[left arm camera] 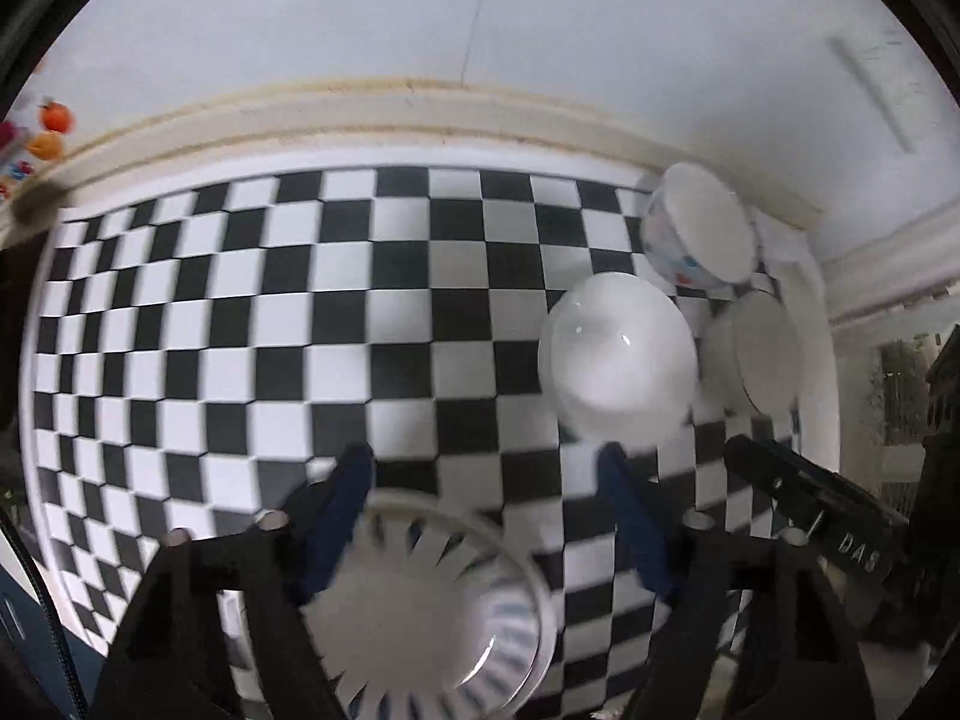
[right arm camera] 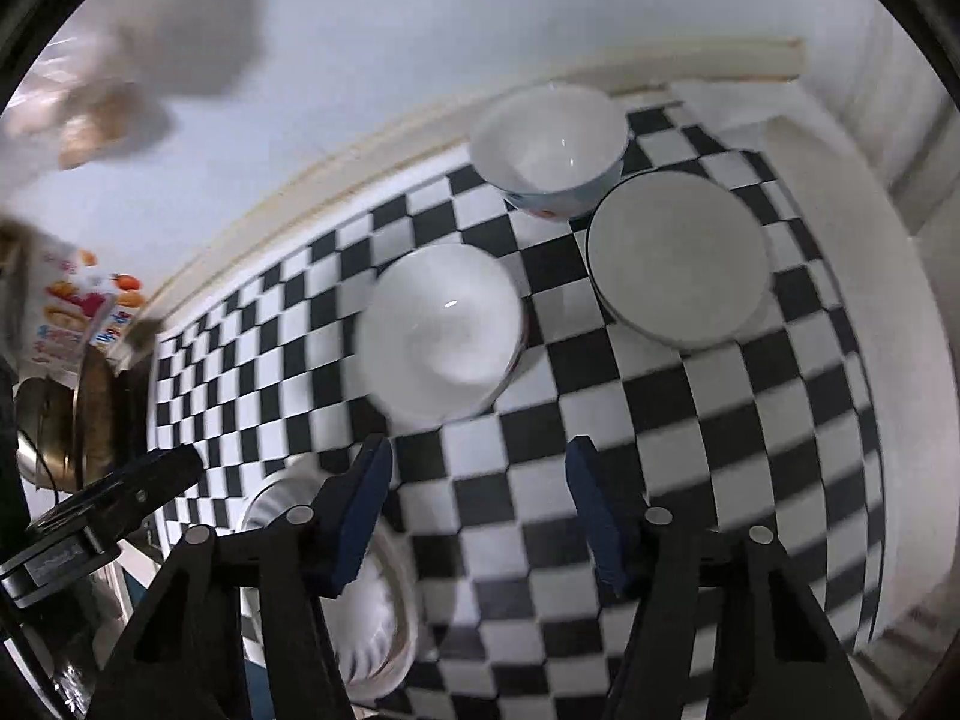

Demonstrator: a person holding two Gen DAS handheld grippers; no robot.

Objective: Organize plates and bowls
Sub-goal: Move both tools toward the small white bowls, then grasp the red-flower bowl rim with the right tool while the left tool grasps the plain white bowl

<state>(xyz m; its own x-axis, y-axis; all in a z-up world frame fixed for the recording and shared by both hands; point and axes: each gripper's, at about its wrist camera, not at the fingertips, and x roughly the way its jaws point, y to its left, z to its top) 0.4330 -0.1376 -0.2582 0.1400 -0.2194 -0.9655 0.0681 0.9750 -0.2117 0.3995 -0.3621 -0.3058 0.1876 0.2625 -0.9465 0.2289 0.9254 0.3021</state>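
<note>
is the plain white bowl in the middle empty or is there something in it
Empty. The right wrist view looks down into the white bowl, upright on the checkered cloth, and shows only bare glossy white inside.

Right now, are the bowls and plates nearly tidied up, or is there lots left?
Lots left. Nothing looks stacked: the plain white bowl, the white bowl with coloured pictures outside, the round grey-white plate and the white bowl with dark rim stripes sit apart on the black-and-white checkered cloth. In hand: nothing. The left gripper and right gripper are open, hovering near the bowls.
</note>
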